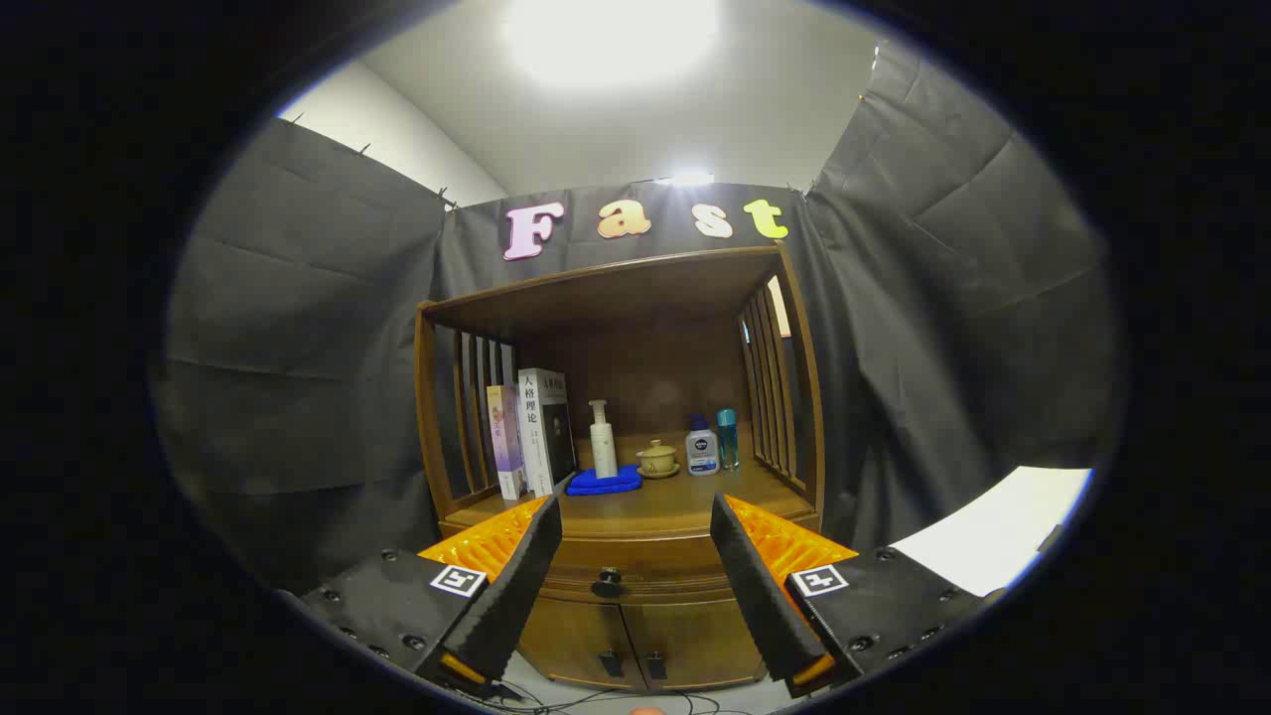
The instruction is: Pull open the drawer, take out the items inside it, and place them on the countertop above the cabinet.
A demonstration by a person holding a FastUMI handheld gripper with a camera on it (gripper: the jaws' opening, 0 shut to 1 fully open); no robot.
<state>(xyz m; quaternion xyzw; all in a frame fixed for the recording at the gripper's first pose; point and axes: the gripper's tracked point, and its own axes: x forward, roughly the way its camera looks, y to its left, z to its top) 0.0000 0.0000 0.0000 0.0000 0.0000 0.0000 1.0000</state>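
Note:
A wooden cabinet [635,556] stands ahead against the cloth wall. Its drawer [635,579] sits shut just under the countertop [655,504], with a small dark knob [607,578] at its middle. My gripper [635,511] is open, some way short of the cabinet, and nothing lies between its fingers. The knob shows in the gap between the two fingers, slightly below their tips. The drawer's contents are hidden.
On the countertop stand two books [531,432] at the left, a white pump bottle [603,440] on a blue cloth [604,482], a lidded cup [657,458], and two small bottles [713,444] at the right. Slatted side walls and a roof enclose the countertop. Two lower doors [635,645] sit beneath the drawer.

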